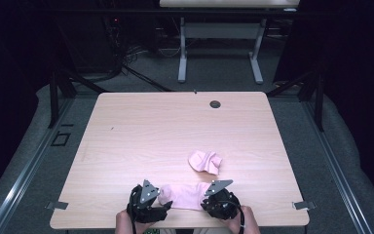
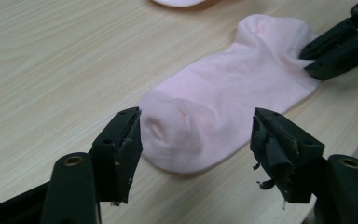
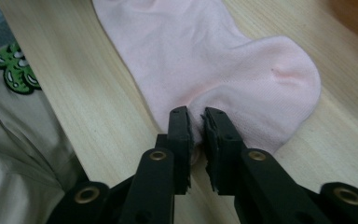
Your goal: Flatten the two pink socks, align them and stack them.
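A light wooden table [image 1: 141, 131] fills the middle of the high view, bare apart from two pink socks near the person's edge. One pink ankle sock [image 1: 185, 195] lies flat and stretched out along that near edge, between the two grippers — probably so it can be smoothed or folded. The second sock [image 1: 205, 161] sits just beyond it, already bunched into a small bundle. The right gripper [image 3: 196, 122] pinches a fold of fabric at one end of the flat sock, seemingly to anchor it. The left gripper [image 2: 196, 135] hovers at the other end with jaws spread wide, either side of the toe but not touching it — likely poised to take hold.
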`<action>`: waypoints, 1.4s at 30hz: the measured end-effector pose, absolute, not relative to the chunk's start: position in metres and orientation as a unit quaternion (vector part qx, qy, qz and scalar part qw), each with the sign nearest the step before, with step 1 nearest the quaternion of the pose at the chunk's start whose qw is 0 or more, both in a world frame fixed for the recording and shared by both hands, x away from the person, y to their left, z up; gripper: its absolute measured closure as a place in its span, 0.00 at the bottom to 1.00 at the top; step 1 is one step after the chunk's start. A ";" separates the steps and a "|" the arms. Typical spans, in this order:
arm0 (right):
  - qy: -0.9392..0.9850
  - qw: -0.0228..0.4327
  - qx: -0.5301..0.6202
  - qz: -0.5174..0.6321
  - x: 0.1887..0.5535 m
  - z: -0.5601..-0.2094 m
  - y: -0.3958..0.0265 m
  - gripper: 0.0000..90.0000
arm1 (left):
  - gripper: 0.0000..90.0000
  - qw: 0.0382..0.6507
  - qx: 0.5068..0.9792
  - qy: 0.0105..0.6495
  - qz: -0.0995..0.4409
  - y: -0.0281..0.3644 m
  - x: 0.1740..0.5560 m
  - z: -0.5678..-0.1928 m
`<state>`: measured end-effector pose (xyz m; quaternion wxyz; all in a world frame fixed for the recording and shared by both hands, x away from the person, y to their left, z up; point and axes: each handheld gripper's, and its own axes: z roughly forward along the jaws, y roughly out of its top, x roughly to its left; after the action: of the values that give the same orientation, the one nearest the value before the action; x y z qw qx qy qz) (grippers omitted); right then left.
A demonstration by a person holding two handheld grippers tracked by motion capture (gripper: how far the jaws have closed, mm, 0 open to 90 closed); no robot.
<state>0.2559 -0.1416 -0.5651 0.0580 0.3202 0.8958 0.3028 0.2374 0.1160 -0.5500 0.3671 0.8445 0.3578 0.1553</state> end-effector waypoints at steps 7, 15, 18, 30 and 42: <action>0.875 0.040 0.357 0.325 0.260 -0.556 -0.148 0.93 | 0.43 0.373 0.860 0.315 0.147 0.095 0.236 -0.554; 0.854 0.044 0.383 0.350 0.261 -0.531 -0.154 0.93 | 0.43 0.363 0.879 0.267 0.157 0.062 0.235 -0.557; 0.849 0.039 0.389 0.355 0.261 -0.528 -0.156 0.92 | 0.45 0.360 0.884 0.252 0.157 0.051 0.236 -0.559; 0.847 0.050 0.388 0.360 0.261 -0.530 -0.163 0.91 | 0.98 0.386 0.886 0.224 0.128 0.038 0.250 -0.555; 0.859 0.146 0.339 0.356 0.241 -0.531 -0.166 0.59 | 0.99 0.396 0.873 0.271 0.087 0.042 0.272 -0.527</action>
<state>0.2414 -0.1659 -0.5315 0.1464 0.3391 0.8586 0.3556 0.2719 0.0421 -0.5271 0.3959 0.8731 0.2707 0.0872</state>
